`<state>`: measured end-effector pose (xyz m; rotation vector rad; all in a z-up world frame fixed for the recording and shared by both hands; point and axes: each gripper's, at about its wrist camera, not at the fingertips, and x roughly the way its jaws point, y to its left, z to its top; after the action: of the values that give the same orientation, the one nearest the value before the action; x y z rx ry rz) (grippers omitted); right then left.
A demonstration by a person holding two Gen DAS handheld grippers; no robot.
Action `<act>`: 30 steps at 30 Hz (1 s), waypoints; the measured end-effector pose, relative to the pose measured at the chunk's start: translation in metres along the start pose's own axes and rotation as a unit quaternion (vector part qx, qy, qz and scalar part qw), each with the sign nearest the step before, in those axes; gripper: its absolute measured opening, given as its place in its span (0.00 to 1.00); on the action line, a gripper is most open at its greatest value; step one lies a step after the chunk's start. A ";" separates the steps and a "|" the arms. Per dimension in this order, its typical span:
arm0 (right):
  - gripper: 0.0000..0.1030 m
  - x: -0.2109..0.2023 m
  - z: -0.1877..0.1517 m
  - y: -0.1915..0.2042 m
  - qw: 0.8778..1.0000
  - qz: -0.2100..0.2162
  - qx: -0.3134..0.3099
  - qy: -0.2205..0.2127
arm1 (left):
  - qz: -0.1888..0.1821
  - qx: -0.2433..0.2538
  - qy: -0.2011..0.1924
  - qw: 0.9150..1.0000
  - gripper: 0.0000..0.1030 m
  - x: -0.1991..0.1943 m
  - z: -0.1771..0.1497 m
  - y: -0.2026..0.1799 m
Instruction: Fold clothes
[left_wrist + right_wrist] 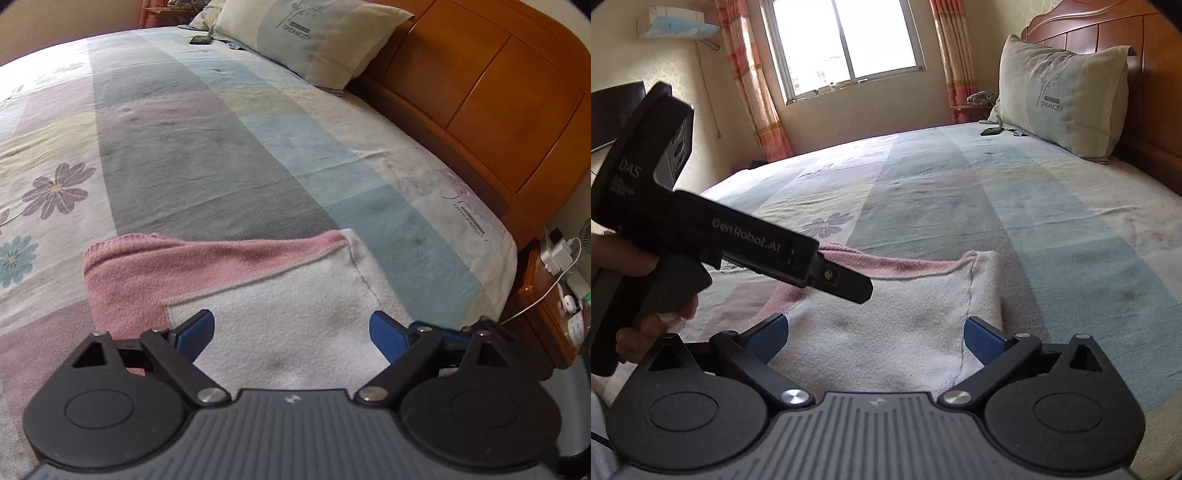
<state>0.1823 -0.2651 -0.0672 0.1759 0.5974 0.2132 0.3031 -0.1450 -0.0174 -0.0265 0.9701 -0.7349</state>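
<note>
A pink and white knit garment [258, 295] lies folded on the bed, near the front edge; it also shows in the right wrist view [894, 325]. My left gripper [291, 336] is open and empty, its blue pads [195, 332] spread just above the white part. My right gripper [873, 339] is open and empty too, over the same white panel. The left gripper's black body [738, 240] shows from the side in the right wrist view, held by a hand, its tip over the garment's pink edge.
The bedspread [184, 147] has pastel stripes and flowers. A pillow [314, 33] leans on the wooden headboard [498, 92]. A dark phone [200, 40] lies near the pillow. A nightstand [554, 295] with chargers and cables stands at the right. A window [846, 44] is behind the bed.
</note>
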 end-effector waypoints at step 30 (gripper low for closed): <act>1.00 -0.020 -0.019 -0.007 1.000 -0.004 0.023 -0.018 | -0.098 0.015 0.077 0.992 0.88 0.033 0.033 -0.035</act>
<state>0.1566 -0.2748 -0.0736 0.2201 0.5684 0.1880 0.3200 -0.2004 -0.0108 -0.0385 1.1147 -0.9423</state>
